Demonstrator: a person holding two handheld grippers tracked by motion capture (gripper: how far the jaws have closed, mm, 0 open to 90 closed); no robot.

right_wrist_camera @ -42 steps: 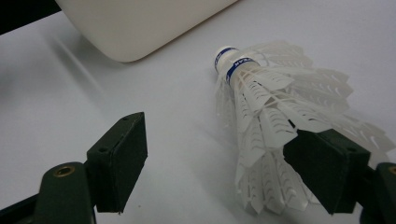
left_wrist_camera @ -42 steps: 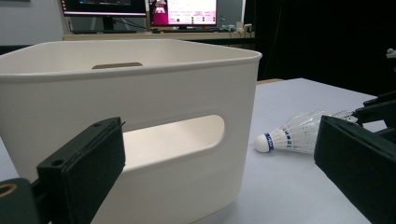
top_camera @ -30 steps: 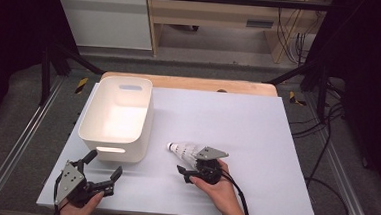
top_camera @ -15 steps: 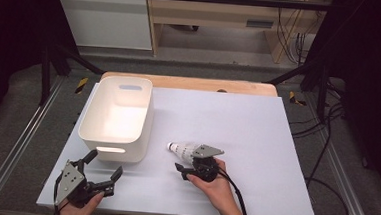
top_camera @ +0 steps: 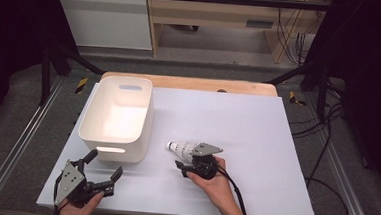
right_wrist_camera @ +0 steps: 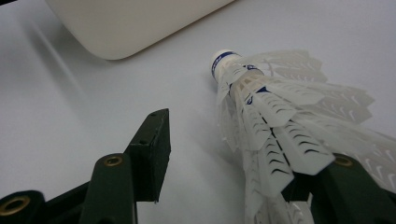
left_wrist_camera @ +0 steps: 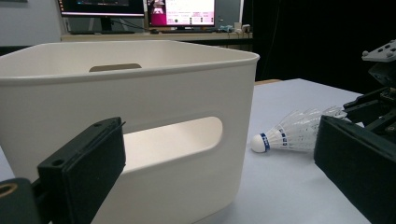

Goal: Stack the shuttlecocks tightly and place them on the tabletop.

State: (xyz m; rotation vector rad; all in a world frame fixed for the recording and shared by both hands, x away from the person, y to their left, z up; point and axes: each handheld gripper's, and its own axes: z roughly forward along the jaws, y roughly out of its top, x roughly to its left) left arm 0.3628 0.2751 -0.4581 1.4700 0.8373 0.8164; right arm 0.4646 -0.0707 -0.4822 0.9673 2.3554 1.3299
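White sheeting covers the surface (top_camera: 256, 141), with a wooden edge along its far side and dark floor and cables around it. On its left part stands a white bin (top_camera: 117, 118), empty, with a handle slot in the near wall. Just right of the bin's near corner lies a shuttlecock (top_camera: 182, 148) on its side, cork toward the bin and feathers toward the right gripper (top_camera: 187, 162). That gripper sits low on the surface, held by a hand (top_camera: 214, 181) coming in from the bottom edge. Its jaws have just been closing and stand partly apart, with the feather skirt between them; in the right gripper view the feathers lie against the right-hand jaw while the other jaw stands clear of them with a gap. The left gripper (top_camera: 101, 174) rests near the front left corner, jaws wide apart and holding nothing, aimed at the bin's near wall.
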